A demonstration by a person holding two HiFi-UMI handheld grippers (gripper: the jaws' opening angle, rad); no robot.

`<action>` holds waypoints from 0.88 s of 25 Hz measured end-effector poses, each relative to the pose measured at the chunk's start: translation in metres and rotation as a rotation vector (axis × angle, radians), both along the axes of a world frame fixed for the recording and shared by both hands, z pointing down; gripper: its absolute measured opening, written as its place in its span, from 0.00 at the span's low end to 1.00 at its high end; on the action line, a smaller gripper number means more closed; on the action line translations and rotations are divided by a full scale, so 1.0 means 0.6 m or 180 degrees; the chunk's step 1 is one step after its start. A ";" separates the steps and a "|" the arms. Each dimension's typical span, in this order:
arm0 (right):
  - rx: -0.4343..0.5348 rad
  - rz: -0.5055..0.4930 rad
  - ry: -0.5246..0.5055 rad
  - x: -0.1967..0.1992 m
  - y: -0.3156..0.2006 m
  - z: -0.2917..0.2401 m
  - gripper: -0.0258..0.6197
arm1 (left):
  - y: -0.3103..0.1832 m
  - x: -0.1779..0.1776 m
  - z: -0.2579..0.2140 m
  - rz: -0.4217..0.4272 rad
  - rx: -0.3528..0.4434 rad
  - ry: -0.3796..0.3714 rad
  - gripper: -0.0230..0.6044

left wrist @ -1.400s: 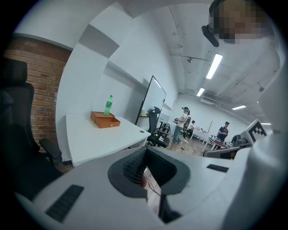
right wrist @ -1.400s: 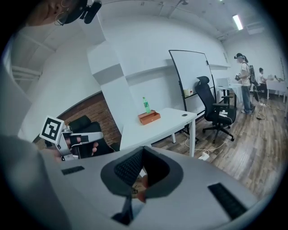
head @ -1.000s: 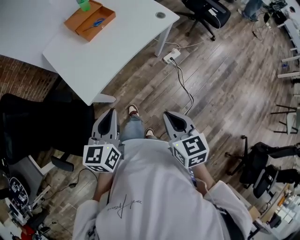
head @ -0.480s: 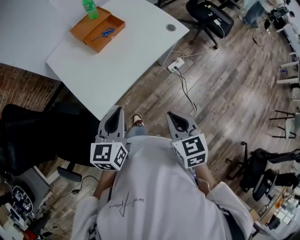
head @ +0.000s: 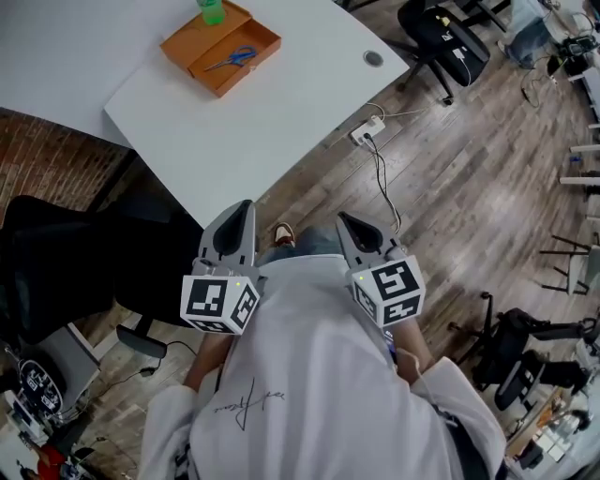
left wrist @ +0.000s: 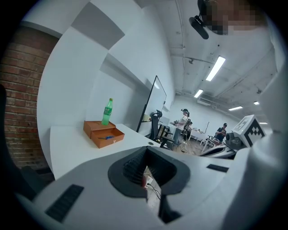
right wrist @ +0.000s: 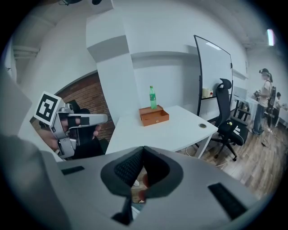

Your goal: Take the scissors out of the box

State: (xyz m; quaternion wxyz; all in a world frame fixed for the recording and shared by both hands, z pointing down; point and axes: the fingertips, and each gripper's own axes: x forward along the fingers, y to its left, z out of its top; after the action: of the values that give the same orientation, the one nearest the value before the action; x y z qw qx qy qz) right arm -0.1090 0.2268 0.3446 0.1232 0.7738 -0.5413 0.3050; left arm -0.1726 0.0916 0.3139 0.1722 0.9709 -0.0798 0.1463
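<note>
Found in orange open-topped cardboard box [head: 220,47], near far side of white worktop [head: 262,122]: blue-handled scissors [head: 232,59], lying flat in the half nearer the worktop's edge. Noted at the box's far end: green plastic bottle [head: 212,9], upright; on the box or just behind it, cannot tell.

Held in front of the chest, well apart from worktop and box: left gripper [head: 239,220] and right gripper [head: 354,230]. Jaws of both closed tight, with nothing between.

Judged as approach stage only; no contact with box or scissors.

Hazards from here:
- Reaching in with jaws closed: likely to shove the scissors along the box floor, or push the light box across the worktop.
- Gripping thin, flat-lying scissors: likely to skid off, or to catch one handle loop only and let the blades swing open.
- Lifting without steadying the box: may drag the box up or tip it.
- Swinging in near the bottle: may knock it over.
- Stepping forward: black office chair [head: 56,272] beside the worktop, white power strip with cable [head: 367,131] on the wooden floor; both open to a snag or trip.
</note>
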 end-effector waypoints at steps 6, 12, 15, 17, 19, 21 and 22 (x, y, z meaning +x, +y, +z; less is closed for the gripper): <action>0.0005 -0.0032 0.0004 0.024 -0.021 -0.001 0.05 | -0.021 0.017 0.004 -0.0059 0.0027 -0.0014 0.05; 0.0048 -0.0118 -0.0042 0.064 -0.040 0.001 0.05 | -0.042 0.053 -0.007 -0.0182 0.0015 0.0148 0.05; 0.0073 -0.0173 -0.0071 0.100 -0.052 0.002 0.05 | -0.057 0.089 0.000 -0.0245 0.0019 0.0116 0.05; 0.0120 -0.0198 -0.0121 0.127 -0.060 -0.001 0.05 | -0.063 0.114 0.006 -0.0272 0.0004 0.0068 0.05; 0.0161 -0.0253 -0.0172 0.155 -0.070 -0.004 0.05 | -0.068 0.139 0.007 -0.0308 0.0035 0.0007 0.05; 0.0165 -0.0360 -0.0222 0.183 -0.083 -0.001 0.05 | -0.074 0.162 0.004 -0.0377 0.0073 -0.0051 0.05; 0.0162 -0.0421 -0.0240 0.197 -0.090 0.002 0.05 | -0.078 0.174 0.004 -0.0417 0.0078 -0.0069 0.05</action>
State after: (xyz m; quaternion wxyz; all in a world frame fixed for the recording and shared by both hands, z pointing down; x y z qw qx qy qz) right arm 0.0094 0.1727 0.3456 0.1029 0.7272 -0.6031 0.3112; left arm -0.0683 0.0447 0.3160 0.1687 0.9639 -0.1469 0.1442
